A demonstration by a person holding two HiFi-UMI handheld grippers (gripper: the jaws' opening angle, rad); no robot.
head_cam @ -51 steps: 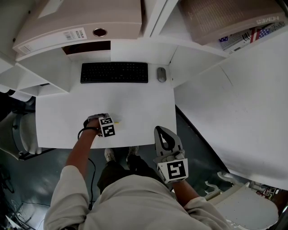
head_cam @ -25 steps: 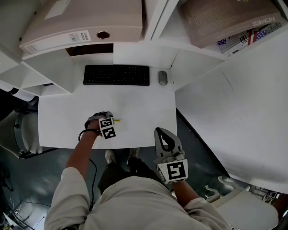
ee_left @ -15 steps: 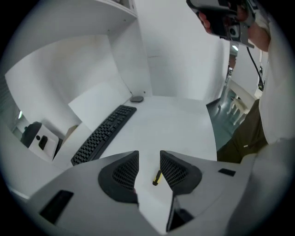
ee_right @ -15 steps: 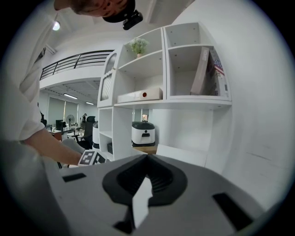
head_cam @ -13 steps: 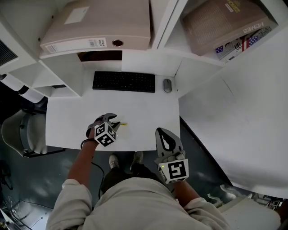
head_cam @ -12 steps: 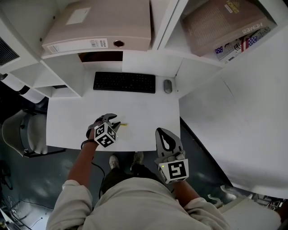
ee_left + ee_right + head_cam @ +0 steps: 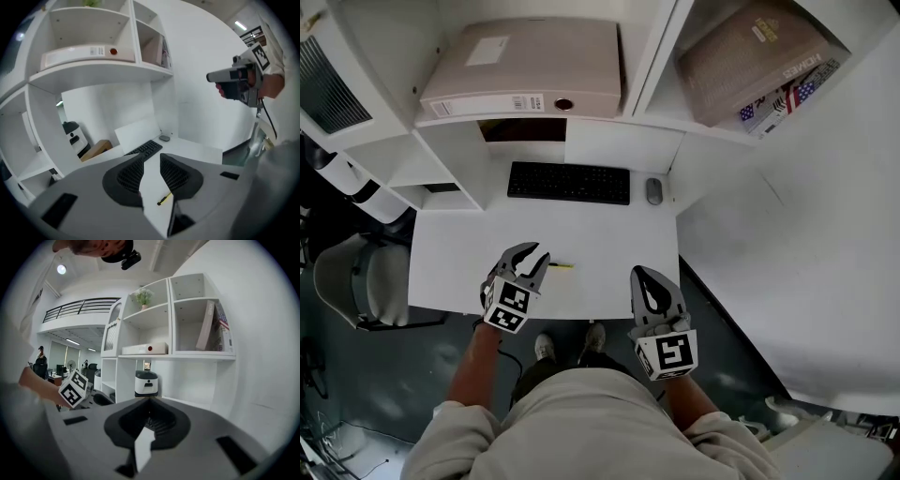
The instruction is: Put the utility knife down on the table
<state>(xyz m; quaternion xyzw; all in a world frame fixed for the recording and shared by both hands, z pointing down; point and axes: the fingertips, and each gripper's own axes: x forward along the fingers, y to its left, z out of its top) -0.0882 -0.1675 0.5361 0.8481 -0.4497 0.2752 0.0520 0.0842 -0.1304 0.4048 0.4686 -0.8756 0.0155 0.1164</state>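
The utility knife is lying flat on the white table, near the front edge and a little left of the middle, with nothing touching it. The left gripper is hanging in the air over that front edge. Its jaws are standing apart and are closing, with nothing held between them. In the left gripper view the knife is showing through the gap between the ribbed pads, down on the tabletop and clear of both. The right gripper is hovering by the table's front right corner, well apart from the knife, and its jaws are sitting together at the tips, gripping nothing. At the back of the table a black keyboard is lying with a grey mouse just beside its right end. On the shelf above, a beige binder is resting on its side.
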